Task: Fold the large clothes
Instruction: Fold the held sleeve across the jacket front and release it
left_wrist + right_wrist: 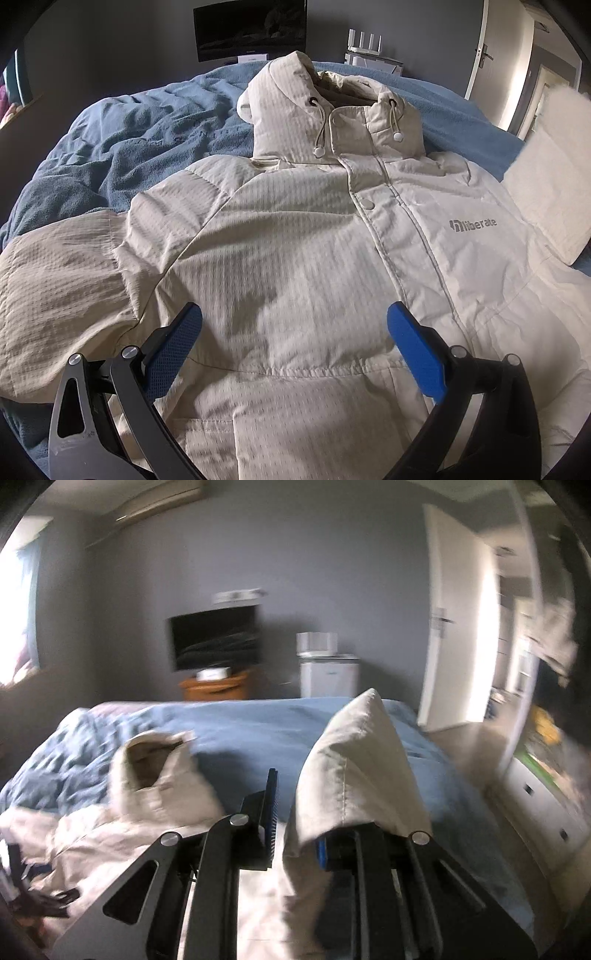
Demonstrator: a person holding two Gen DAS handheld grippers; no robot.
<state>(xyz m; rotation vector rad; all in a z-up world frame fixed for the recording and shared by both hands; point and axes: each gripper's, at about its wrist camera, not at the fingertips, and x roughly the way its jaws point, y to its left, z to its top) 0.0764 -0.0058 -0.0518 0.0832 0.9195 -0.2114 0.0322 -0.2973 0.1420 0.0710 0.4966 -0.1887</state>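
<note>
Left wrist view showed the left tool (293, 328) with its blue pads spread wide apart, holding nothing, poised just above the lower chest of a cream hooded jacket (295, 240). The jacket lay front up on the bed, closed down the middle, its hood (291, 96) at the far end beyond the tool and one sleeve (62, 280) stretched off to the tool's left.

In the right wrist view, the right tool (295, 812) had a fold of the same cream cloth (354, 760) draped over its right finger and standing up in a peak. The left finger stood clear of the cloth with a gap showing, but blur hid whether the fold was pinched, so I could not tell.

Judging by the puffed, quilted look, the jacket would be light but bulky, soft and springy, likely to bounce open after a fold. The shell looked smooth and might slip, so cuffs, hem and shoulder seams seemed the best places to take hold.

Under it lay a rumpled blue blanket (122, 140), soft and yielding. Beyond the bed stood a dark screen (251, 29) against a grey wall, with a white door (487, 48) off to the right.
</note>
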